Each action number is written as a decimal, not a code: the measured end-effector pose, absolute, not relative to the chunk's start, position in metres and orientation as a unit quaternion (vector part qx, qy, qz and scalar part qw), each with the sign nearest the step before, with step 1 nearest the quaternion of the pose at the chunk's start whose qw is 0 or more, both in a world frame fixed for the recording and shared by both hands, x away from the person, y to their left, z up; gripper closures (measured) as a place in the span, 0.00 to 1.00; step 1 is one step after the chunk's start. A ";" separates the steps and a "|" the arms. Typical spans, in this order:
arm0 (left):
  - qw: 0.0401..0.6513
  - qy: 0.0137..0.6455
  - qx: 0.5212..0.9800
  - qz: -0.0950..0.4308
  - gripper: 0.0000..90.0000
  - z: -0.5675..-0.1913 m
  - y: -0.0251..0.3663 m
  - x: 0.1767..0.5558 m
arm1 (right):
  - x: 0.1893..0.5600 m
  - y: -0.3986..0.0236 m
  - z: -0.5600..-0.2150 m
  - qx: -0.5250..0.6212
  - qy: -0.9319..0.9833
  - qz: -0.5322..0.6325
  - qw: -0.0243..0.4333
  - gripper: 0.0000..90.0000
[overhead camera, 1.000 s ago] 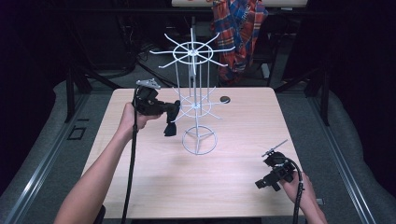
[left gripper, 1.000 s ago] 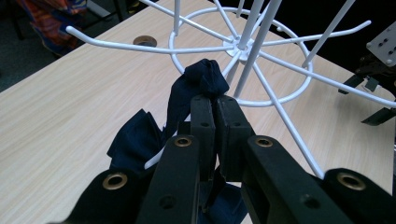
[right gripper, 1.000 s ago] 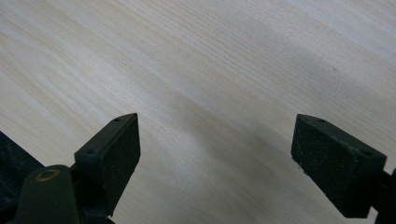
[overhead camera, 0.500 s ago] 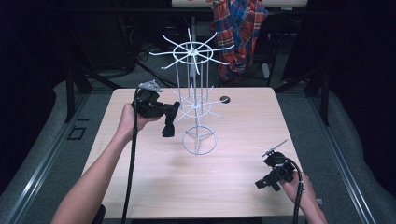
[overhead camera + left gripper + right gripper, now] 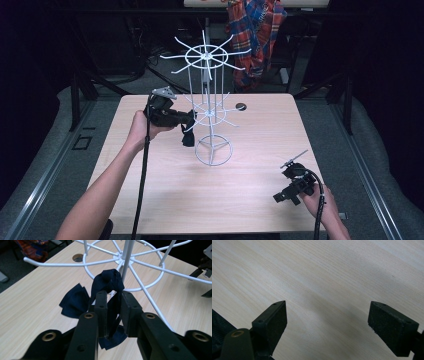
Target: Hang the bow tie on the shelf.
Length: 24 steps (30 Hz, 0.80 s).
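**Cloth goes onto the rack**

Left claw (image 5: 112, 312) is right at the rack (image 5: 207, 112), its jaws just easing apart. The dark cloth (image 5: 107, 283) is draped over a wire arm just ahead of the tips, likely being hung there, and a strip runs between the pads, barely pinched if at all. Right claw (image 5: 327, 322) gapes wide and empty over bare table (image 5: 324, 272), seemingly parked out of the way.
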<state>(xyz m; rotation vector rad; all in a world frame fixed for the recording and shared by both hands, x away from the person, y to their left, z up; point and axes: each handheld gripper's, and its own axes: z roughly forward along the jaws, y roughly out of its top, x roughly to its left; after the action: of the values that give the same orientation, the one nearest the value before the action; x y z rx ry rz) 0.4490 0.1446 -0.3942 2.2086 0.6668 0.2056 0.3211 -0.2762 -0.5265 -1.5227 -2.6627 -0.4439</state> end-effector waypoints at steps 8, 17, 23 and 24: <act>0.395 0.270 0.873 0.096 0.68 -0.392 0.149 0.445 | 0.321 -0.277 -0.526 -0.489 -0.861 -0.140 0.021 0.17; 0.400 0.294 0.860 0.117 0.43 -0.386 0.167 0.442 | 0.321 -0.277 -0.526 -0.490 -0.860 -0.141 0.021 0.17; 0.421 0.322 0.838 0.128 0.34 -0.380 0.189 0.438 | 0.322 -0.277 -0.525 -0.488 -0.862 -0.134 0.021 0.17; 0.422 0.324 0.837 0.129 0.32 -0.380 0.192 0.437 | 0.322 -0.277 -0.525 -0.488 -0.862 -0.134 0.021 0.17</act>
<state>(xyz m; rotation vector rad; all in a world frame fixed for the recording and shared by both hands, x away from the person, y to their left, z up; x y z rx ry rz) 0.4369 0.1923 -0.3799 2.0952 0.8125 0.3222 0.3218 -0.2765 -0.5252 -1.5120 -2.6730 -0.4152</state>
